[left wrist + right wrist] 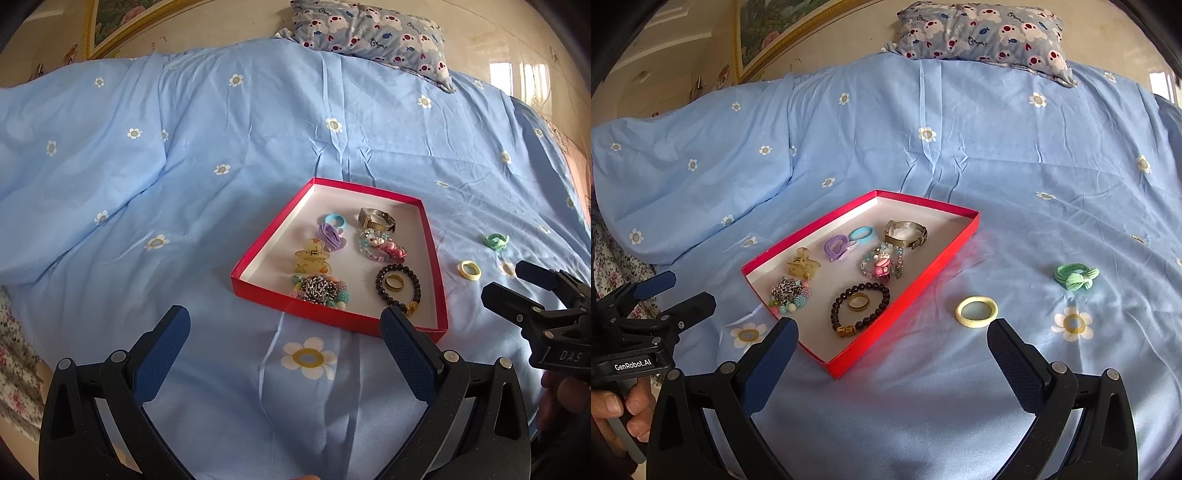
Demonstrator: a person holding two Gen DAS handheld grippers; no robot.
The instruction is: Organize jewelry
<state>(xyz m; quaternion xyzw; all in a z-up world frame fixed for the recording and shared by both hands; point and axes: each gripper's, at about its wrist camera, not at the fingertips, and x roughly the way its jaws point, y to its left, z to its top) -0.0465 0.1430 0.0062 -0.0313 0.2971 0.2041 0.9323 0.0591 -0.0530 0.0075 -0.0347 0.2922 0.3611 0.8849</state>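
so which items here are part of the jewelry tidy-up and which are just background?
In the job:
red tray, already holding the watch, black bead bracelet and other pieces
yellow hair tie, on the bedsheet outside the tray
green hair tie, also outside
left claw and right claw, both open and empty

Just there:
blue bedsheet
pillow

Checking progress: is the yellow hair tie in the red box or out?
Out. The yellow hair tie lies on the blue bedsheet, right of the red box.

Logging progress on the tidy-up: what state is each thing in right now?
Red box: open, on the bed, holding jewelry.
Yellow ring: outside the box, on the sheet.
Green tie: outside the box, on the sheet.
Left gripper: open, empty.
Right gripper: open, empty.
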